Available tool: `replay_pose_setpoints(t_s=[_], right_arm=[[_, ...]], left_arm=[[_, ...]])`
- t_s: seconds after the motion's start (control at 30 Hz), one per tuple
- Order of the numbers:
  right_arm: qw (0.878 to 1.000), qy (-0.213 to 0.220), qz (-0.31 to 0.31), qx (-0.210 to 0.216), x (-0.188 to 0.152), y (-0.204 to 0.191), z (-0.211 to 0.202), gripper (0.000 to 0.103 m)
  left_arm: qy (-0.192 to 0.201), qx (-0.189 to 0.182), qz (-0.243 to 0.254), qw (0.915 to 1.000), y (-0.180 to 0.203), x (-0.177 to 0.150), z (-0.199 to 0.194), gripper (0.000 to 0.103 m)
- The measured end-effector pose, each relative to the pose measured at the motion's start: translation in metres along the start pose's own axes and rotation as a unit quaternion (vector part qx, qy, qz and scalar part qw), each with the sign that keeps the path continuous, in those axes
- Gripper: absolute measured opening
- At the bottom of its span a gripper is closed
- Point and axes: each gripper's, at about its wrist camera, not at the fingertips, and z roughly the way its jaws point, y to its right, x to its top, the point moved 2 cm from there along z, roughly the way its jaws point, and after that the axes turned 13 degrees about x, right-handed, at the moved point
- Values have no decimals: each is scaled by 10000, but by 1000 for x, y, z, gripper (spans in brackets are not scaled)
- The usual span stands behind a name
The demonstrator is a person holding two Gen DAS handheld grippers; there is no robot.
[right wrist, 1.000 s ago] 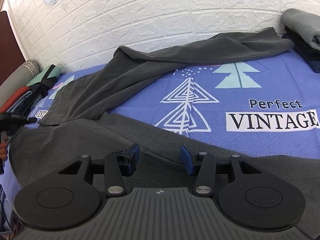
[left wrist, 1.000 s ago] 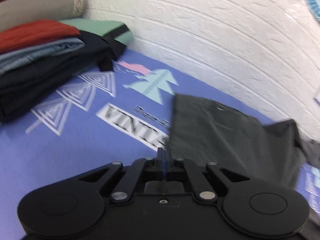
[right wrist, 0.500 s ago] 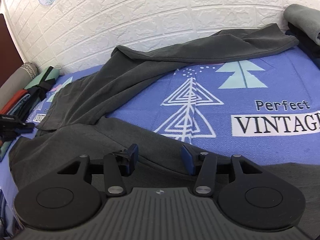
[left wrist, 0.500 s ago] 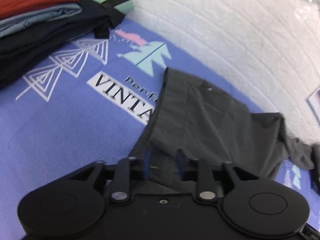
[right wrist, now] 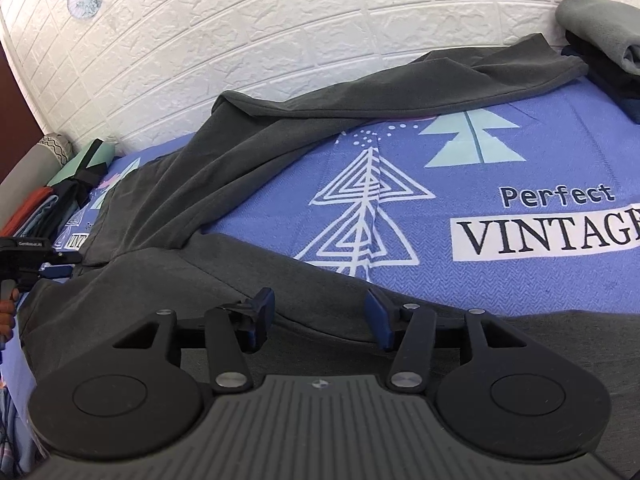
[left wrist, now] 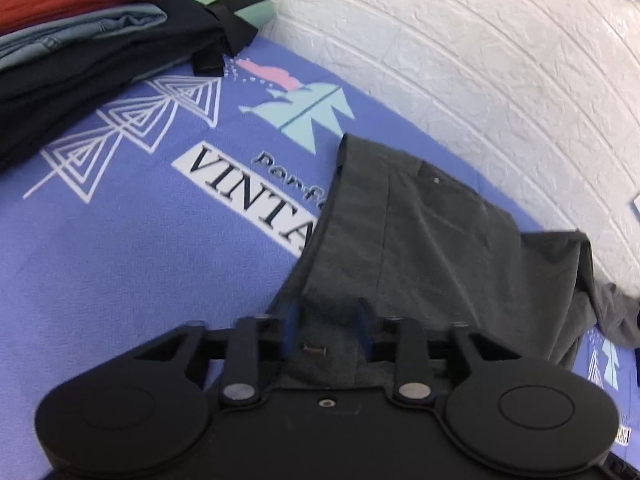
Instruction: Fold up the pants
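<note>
The dark grey pants [right wrist: 256, 168] are spread out on the blue printed blanket [right wrist: 520, 152], with one leg stretched far back along the white brick wall [right wrist: 240, 48] and the other lying close in front. The top band of the pants [left wrist: 332, 344] is seen between the blue pads of the left gripper [left wrist: 326, 330].

The step in hand is judged to be taking hold of the top band and the near leg so the pants can be folded. To do it well, the band should be pinched deep between the pads, not just at the edge, so the soft cloth is not lost when it is lifted. Both layers of cloth should be caught together. The near leg should be gripped at its edge before anything is pulled, and both sides should be lifted at once so the cloth is kept flat.

The left gripper is tipped down toward the blanket, and its jaws are closing, with cloth between them but not yet squeezed tight. The right gripper [right wrist: 318, 316] is also tipped down over the near leg, and its jaws are opening wide with nothing pinched. A hand [right wrist: 7, 312] is seen at the far left edge, wrapped around the left gripper's handle.

A pile of folded clothes [left wrist: 92, 40] is kept to the side.
</note>
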Motion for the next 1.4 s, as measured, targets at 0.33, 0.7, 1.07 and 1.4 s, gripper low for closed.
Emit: replay_pose_setpoints(t_s=[0.33, 0.7, 1.07, 1.4], right_arm=[[9994, 118, -174, -290, 14, 14, -3, 86], [9778, 1624, 230, -1302, 93, 98, -11, 98], [9461, 2182, 1308, -2007, 144, 216, 19, 99], [9487, 2325, 876, -1957, 163, 214, 16, 1]], left_arm=[[191, 99, -76, 9997, 2, 13, 1, 28], [758, 131, -547, 9955, 18, 62, -16, 103], [471, 262, -496, 9973, 58, 90, 66, 103], [687, 383, -146, 9968, 81, 87, 75, 17]])
